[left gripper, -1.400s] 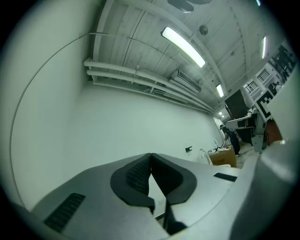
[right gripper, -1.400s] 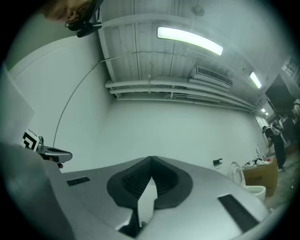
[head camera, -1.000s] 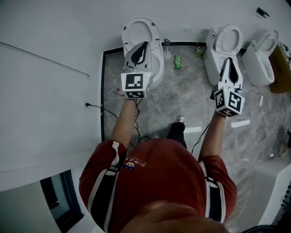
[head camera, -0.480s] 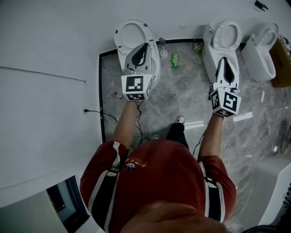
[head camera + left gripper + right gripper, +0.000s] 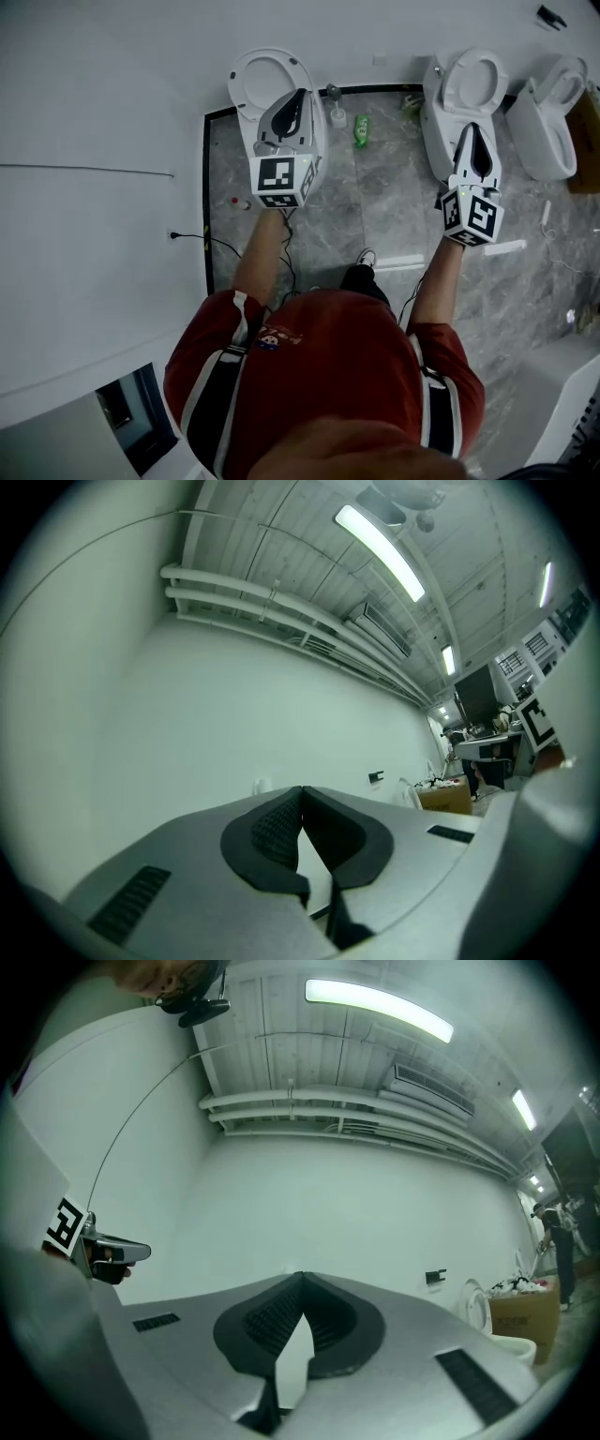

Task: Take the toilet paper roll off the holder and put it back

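I see no toilet paper roll in any view. A small black fitting [image 5: 434, 1277] is mounted on the white far wall, and it also shows as a black fitting [image 5: 375, 776] in the left gripper view. My left gripper [image 5: 298, 92] is held out over the left toilet [image 5: 251, 73], jaws shut with nothing between them, tips meeting [image 5: 302, 789]. My right gripper [image 5: 475, 127] is held out over the middle toilet [image 5: 472, 75], also shut and empty [image 5: 300, 1276]. Both point at the wall, roughly level.
A third toilet [image 5: 548, 94] stands at far right beside a cardboard box [image 5: 589, 141]. A green bottle [image 5: 361, 131] and a small cup [image 5: 337, 117] sit on the grey marble floor. Cables [image 5: 220, 246] run from a wall socket [image 5: 171, 234]. A white wall rises at left.
Both grippers have moved with the person a little toward the far wall; the floor, socket and toilets sit lower in the head view. Both stay shut and empty.
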The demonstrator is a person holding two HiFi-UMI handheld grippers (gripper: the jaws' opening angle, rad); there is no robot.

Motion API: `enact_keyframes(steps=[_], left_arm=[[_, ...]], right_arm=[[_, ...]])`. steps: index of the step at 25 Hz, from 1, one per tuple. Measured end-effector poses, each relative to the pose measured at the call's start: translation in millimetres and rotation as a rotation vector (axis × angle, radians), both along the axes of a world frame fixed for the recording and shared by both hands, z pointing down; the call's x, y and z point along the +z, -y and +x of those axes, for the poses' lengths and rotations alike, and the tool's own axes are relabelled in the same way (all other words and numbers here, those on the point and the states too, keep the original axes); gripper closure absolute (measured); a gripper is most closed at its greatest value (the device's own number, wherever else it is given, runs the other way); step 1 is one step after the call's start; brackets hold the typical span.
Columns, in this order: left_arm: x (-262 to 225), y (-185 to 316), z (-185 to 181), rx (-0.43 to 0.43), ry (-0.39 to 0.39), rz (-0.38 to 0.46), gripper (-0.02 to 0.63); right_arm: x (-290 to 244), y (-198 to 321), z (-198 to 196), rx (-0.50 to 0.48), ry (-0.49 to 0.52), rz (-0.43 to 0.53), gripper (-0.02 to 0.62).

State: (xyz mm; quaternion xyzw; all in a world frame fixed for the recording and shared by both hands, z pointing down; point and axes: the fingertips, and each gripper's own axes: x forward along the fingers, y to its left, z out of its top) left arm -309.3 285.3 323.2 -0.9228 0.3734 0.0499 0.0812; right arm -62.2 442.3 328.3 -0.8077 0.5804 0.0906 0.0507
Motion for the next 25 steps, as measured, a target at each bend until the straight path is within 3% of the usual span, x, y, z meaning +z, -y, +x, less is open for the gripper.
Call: enact_keyframes(steps=[16, 25], left_arm=[[-19.3, 43.6, 118.6, -0.073, -0.002, 0.022, 0.588], [-11.1, 61.3, 141.6, -0.091, 0.014, 0.027, 0.588]], right_arm=[[-26.1, 55.3, 132.9, -0.043, -0.004, 0.027, 0.589], [-18.7, 75.7, 158.2, -0.054, 0.011, 0.033, 0.589]])
